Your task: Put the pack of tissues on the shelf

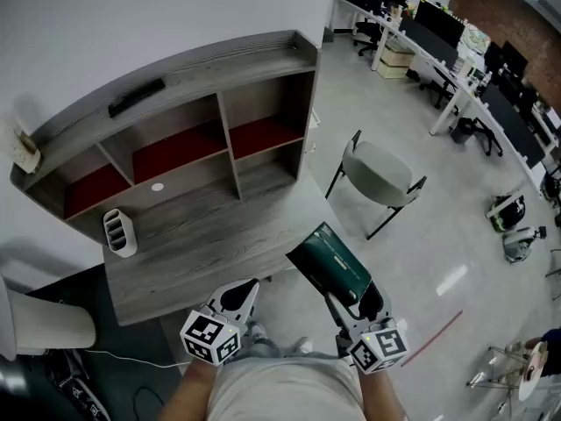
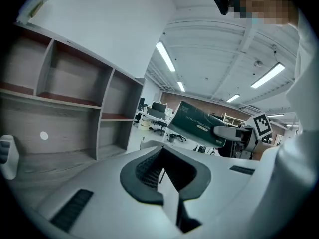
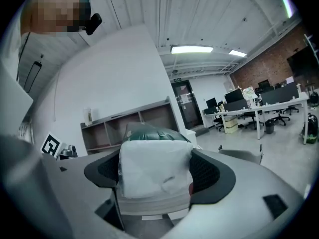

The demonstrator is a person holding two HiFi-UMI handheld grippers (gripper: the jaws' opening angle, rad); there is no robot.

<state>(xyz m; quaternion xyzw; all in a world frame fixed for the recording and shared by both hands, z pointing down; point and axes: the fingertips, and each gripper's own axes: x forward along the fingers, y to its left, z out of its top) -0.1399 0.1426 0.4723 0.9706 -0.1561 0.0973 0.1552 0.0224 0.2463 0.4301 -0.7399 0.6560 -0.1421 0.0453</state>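
The pack of tissues [image 1: 331,266] is clamped in the right gripper [image 1: 355,303] and held in the air just off the desk's [image 1: 210,235] front right corner. The left gripper [image 1: 241,295] is pinched closed, empty, at the front edge. The shelf [image 1: 175,103] is seen beyond, with a chair [image 1: 377,174] to the right.

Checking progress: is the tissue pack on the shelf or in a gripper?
In a gripper: the right gripper clamps the tissue pack, off the shelf.

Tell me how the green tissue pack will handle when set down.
Probably soft: the pack of tissues bulges between the right tool's pads, so it may squash. Likely light: held by one end, it sticks out without sagging. Its glossy wrap might slide on the shelf.
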